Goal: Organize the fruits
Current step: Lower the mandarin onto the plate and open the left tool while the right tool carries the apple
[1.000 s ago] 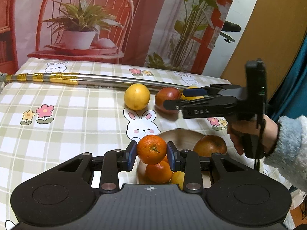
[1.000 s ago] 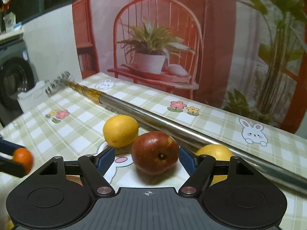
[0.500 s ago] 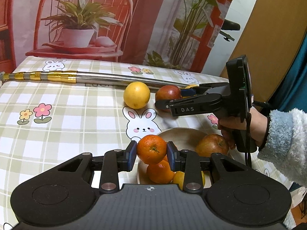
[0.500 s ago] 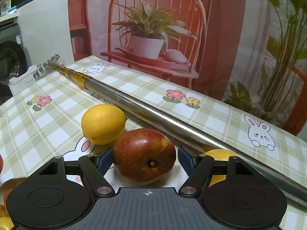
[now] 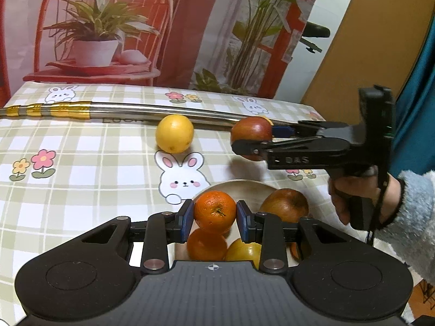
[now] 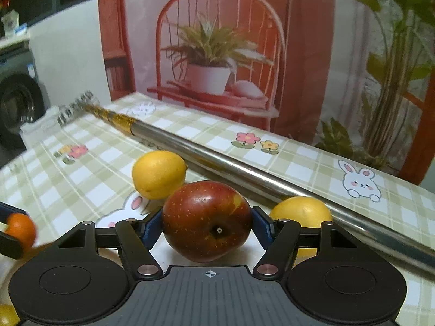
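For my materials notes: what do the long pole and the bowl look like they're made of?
Pole: polished metal, likely steel, given its mirror sheen, with gold-coloured bands at one end. Bowl: pale tan with a matte, smooth inside, probably wood or bamboo, though ceramic can't be ruled out.

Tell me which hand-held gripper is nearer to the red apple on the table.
Right. The right hand-held gripper has the red apple between its fingers, which have just been closing on it. The left hand-held gripper is over the bowl, holding a mandarin.
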`<state>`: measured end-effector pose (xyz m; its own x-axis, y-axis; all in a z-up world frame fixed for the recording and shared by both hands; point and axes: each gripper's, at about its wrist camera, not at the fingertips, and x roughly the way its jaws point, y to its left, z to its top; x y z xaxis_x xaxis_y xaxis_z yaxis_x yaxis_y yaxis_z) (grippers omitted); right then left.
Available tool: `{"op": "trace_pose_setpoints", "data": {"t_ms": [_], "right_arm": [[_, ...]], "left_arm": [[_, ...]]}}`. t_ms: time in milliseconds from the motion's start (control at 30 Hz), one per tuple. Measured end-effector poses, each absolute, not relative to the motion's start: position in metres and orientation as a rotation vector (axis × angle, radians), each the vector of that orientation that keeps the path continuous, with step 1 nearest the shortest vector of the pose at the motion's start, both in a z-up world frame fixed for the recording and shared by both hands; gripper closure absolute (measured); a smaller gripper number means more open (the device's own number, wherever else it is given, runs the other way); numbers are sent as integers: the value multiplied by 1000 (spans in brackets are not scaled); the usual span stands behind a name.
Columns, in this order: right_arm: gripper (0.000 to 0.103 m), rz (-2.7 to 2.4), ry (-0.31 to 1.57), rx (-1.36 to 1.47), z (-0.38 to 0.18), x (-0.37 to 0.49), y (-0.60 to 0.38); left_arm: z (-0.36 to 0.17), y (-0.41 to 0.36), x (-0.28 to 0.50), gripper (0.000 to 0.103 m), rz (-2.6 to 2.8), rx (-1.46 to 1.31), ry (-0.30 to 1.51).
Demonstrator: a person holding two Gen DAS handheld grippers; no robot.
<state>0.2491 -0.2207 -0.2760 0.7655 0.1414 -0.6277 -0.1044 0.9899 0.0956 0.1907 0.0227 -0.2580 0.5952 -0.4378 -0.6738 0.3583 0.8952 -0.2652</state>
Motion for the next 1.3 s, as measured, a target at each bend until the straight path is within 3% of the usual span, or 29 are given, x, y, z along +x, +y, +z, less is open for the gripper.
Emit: {"op": "trace_pose_setpoints", "data": {"t_ms": [567, 1100, 1300], "right_arm": [[39, 90, 609, 150, -251, 180, -240], [39, 68, 603, 199, -252, 153, -235], [39, 57, 587, 203, -243, 137, -225]], "left_arm": [[-285, -25, 245, 67, -552, -32, 899], [-284, -20, 239, 66, -543, -45, 907], [-267, -7, 216, 48, -493, -53, 855]]}}
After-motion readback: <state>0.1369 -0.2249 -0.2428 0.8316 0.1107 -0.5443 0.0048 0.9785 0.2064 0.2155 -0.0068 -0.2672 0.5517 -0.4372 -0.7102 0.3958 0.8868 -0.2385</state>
